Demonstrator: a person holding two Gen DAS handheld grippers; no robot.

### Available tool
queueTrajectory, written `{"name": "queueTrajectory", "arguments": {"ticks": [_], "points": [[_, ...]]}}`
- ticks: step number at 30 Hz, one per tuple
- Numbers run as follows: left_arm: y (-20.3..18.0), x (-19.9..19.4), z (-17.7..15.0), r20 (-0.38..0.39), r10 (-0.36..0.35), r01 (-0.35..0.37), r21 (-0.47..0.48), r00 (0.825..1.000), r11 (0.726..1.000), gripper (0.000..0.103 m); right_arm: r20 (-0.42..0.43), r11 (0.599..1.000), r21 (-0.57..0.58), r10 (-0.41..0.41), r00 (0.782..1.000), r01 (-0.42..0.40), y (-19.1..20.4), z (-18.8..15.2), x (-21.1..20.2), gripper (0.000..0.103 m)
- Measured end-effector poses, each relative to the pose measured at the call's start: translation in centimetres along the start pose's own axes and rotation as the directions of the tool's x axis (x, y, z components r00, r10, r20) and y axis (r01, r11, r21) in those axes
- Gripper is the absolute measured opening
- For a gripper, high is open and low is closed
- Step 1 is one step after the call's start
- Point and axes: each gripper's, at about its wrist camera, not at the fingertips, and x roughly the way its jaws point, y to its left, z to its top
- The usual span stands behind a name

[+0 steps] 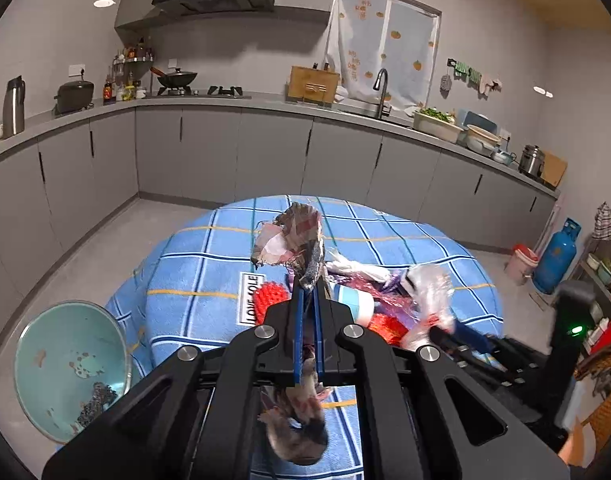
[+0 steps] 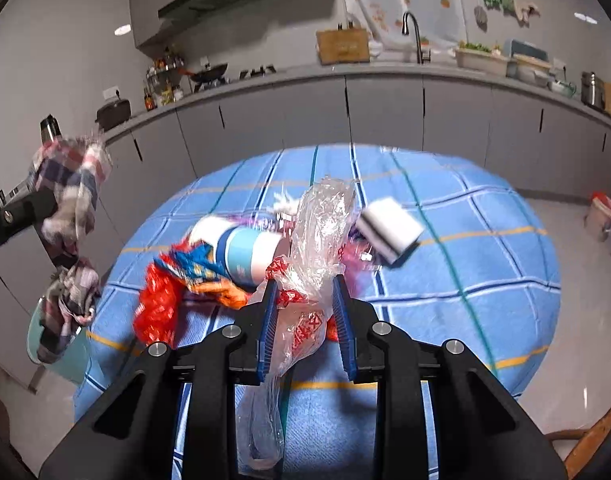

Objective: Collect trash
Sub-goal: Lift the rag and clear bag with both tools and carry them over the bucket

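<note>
My left gripper (image 1: 308, 294) is shut on a plaid cloth rag (image 1: 301, 236) that sticks up past the fingertips and hangs below them; the rag (image 2: 71, 184) also shows at the left edge of the right wrist view. My right gripper (image 2: 304, 284) is shut on a clear plastic bag with red print (image 2: 325, 220), which rises above the jaws and dangles under them. On the blue checked tablecloth (image 2: 465, 272) lie a white and blue paper cup (image 2: 241, 252), a red and orange wrapper (image 2: 161, 304) and a white block (image 2: 389, 232).
A teal bin (image 1: 69, 364) with scraps inside stands at the table's left edge. Grey cabinets and a counter (image 1: 241, 144) run behind. A blue gas cylinder (image 1: 555, 256) and a pink bucket (image 1: 521, 264) stand on the floor at the right.
</note>
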Motion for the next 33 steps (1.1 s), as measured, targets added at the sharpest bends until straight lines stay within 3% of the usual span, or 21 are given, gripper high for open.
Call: {"name": "queueTrajectory", "arguments": {"ticks": [15, 33], "points": [[3.7, -1.6, 0.2, 0.018, 0.09, -0.089, -0.058, 0.996, 0.994, 0.005, 0.047, 0.994, -0.067, 0.087, 0.995, -0.084, 3.6, 1.9, -1.0, 0.028], [8.3, -3.4, -0.1, 0.005, 0.245, -0.243, -0.089, 0.97, 0.966, 0.005, 0.054, 0.968, -0.159, 0.207, 0.977, -0.196, 9.7, 3.8, 0.2, 0.028]]}}
